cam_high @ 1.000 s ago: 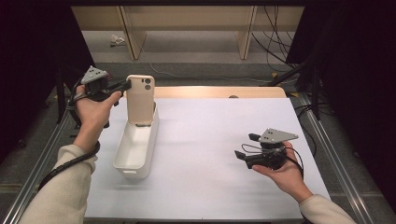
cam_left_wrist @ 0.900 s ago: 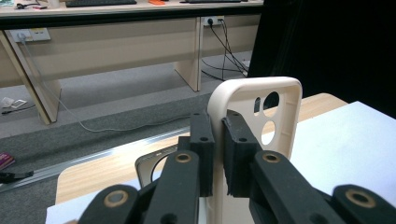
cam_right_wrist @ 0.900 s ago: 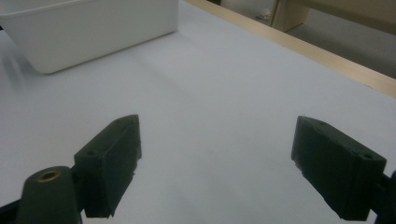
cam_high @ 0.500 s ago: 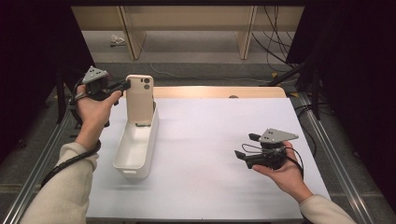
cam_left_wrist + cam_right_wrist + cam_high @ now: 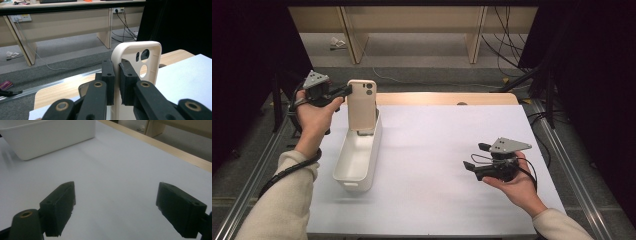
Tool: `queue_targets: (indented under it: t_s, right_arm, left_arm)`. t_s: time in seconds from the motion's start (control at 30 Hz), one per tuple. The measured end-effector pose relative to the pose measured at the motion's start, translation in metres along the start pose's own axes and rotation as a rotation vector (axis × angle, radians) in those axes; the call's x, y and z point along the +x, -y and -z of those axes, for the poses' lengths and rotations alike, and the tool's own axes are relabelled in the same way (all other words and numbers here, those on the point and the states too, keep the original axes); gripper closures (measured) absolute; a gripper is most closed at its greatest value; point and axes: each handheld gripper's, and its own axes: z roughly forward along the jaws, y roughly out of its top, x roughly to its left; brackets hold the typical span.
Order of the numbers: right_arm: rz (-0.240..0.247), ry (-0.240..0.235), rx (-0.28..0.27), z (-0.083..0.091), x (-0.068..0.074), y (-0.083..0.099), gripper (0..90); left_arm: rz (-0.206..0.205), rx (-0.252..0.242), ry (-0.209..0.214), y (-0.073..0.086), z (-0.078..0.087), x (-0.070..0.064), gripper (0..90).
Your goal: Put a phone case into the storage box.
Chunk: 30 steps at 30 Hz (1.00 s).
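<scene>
In the high view, the left gripper (image 5: 346, 91) is clamping the side edge of a beige phone case (image 5: 362, 104), which is standing upright with its lower end inside the far end of the white bin (image 5: 357, 157). The right gripper (image 5: 476, 161) is resting in the hand well to the right of the bin, its jaws spread and grasping nothing. I judge the hold is thin: only one edge is being pinched, so the case could be twisting or slipping out if the hand is turning fast. The bin is looking light, and a push on its far wall could be sliding it. To the right of the bin the white mat (image 5: 437, 150) is offering wide free room; to the left of the bin the mat edge and the metal rail are close.

In the left gripper view, the two black jaws are closing on the rim of the phone case (image 5: 130, 53), just beside its camera holes. The soft rim could be bending under the pressure.

In the right gripper view, the jaws are standing wide apart over the bare mat (image 5: 117, 182), and the bin (image 5: 50, 135) is lying farther off, so nothing is blocking this gripper.
</scene>
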Motion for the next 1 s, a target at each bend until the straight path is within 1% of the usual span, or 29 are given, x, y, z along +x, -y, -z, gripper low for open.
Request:
queue_targets:
  t_s: [0.2,0.33,0.57,0.87,1.0]
  right_arm:
    - [0.001,0.0,0.001,0.0,0.0,0.0,16.7]
    - [0.001,-0.001,0.003,0.0,0.0,0.0,16.7]
    - [0.0,-0.001,0.002,0.0,0.0,0.0,16.7]
    - [0.001,-0.001,0.001,0.0,0.0,0.0,16.7]
    - [-0.002,-0.002,0.001,0.0,0.0,0.0,16.7]
  left_arm:
    - [0.015,0.002,-0.005,0.004,-0.005,0.003,83.3]
    - [0.02,0.008,-0.023,0.007,-0.008,0.006,83.3]
    - [0.032,0.006,-0.041,0.014,-0.013,0.01,83.3]
    - [0.052,0.018,-0.054,0.026,-0.021,0.014,83.2]
    - [0.054,0.024,-0.057,0.029,-0.023,0.015,83.2]
